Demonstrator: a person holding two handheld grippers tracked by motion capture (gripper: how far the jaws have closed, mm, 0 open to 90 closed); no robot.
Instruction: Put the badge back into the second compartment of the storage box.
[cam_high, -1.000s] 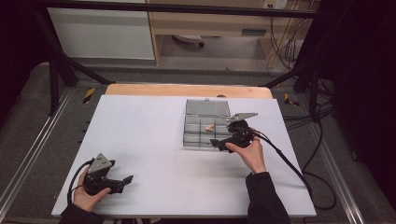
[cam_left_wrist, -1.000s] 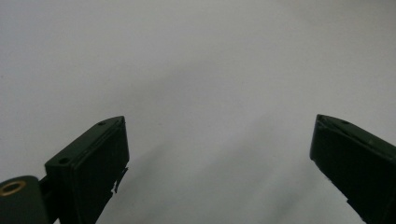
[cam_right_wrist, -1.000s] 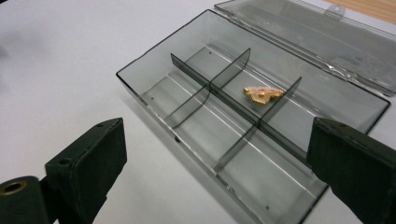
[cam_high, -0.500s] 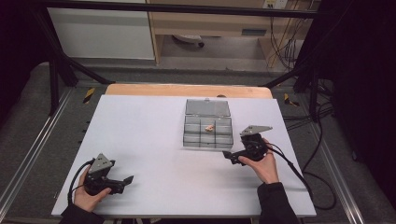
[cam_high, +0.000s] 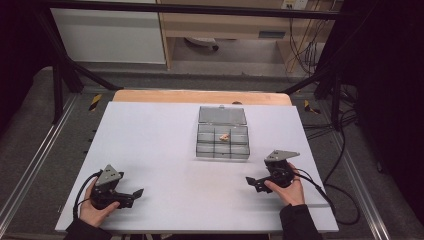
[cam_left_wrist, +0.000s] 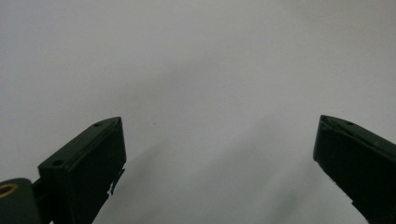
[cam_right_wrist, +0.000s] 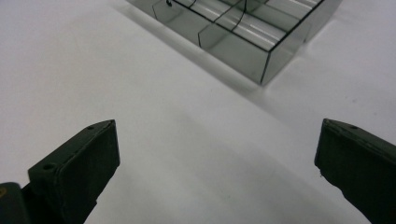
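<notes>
Retreat is what your right gripper (cam_high: 256, 182) has just made: a second ago it sat at the lower right corner of the clear compartment box (cam_high: 222, 141), and now it rests low on the table (cam_high: 150, 130), right of centre in the high view and well apart from the box. Its jaws have just been opening to their widest, and in the right gripper view they stand spread with nothing between them, only bare white surface, the near corner of the box showing at the top of that frame.

The box itself has not shifted; it sits just above the middle of the high view, lid (cam_high: 222, 115) tipped back and open. One small tan piece (cam_high: 224, 137) lies in a compartment of the middle row, toward the centre.

Your left gripper (cam_high: 131, 194) has kept its spot at the lower left of the high view, jaws likewise parted and empty over plain table.

You hold nothing in either hand, so I judge the placing into the box finished; both grippers look parked, free for whatever comes next.
</notes>
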